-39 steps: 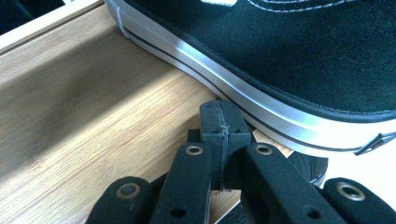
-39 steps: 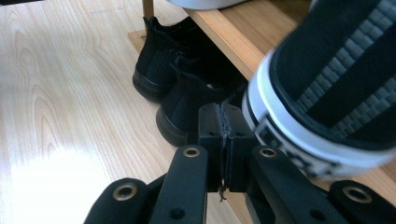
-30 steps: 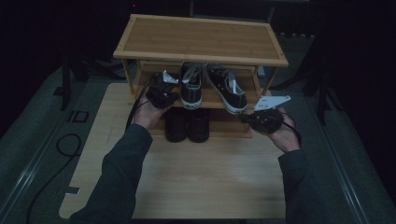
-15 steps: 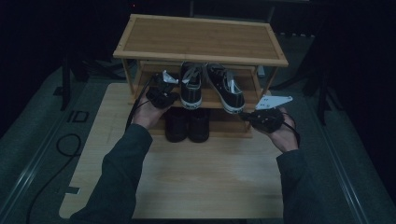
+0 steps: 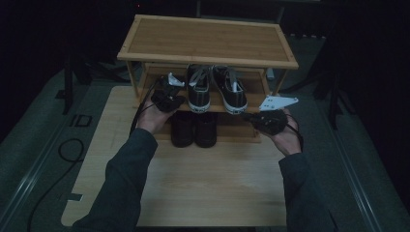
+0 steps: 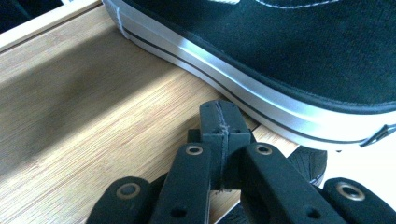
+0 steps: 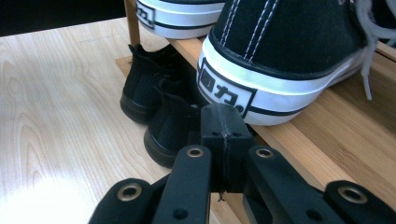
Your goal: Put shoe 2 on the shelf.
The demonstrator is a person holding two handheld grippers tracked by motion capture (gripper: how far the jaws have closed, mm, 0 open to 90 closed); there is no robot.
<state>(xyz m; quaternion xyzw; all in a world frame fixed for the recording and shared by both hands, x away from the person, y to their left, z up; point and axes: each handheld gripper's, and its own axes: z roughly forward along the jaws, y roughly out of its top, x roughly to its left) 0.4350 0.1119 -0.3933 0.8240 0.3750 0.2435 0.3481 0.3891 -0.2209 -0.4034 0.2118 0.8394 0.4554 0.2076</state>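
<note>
High view has both my tools, left tool [image 5: 170,88] and right tool [image 5: 251,117], closed empty beside the canvas sneakers [image 5: 216,88]; next I open to grasp

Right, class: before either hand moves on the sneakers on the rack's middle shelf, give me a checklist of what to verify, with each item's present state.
1. Left tongs shut and empty: ok.
2. Right tongs shut and empty: ok.
3. Both sneakers, left sneaker and right sneaker, resting on the middle shelf: ok.
4. Right tongs close to the right sneaker's heel: ok.
5. Tongs opened ready to grasp: not ok.
6. Black boots below staying out of the path: cannot tell.
</note>
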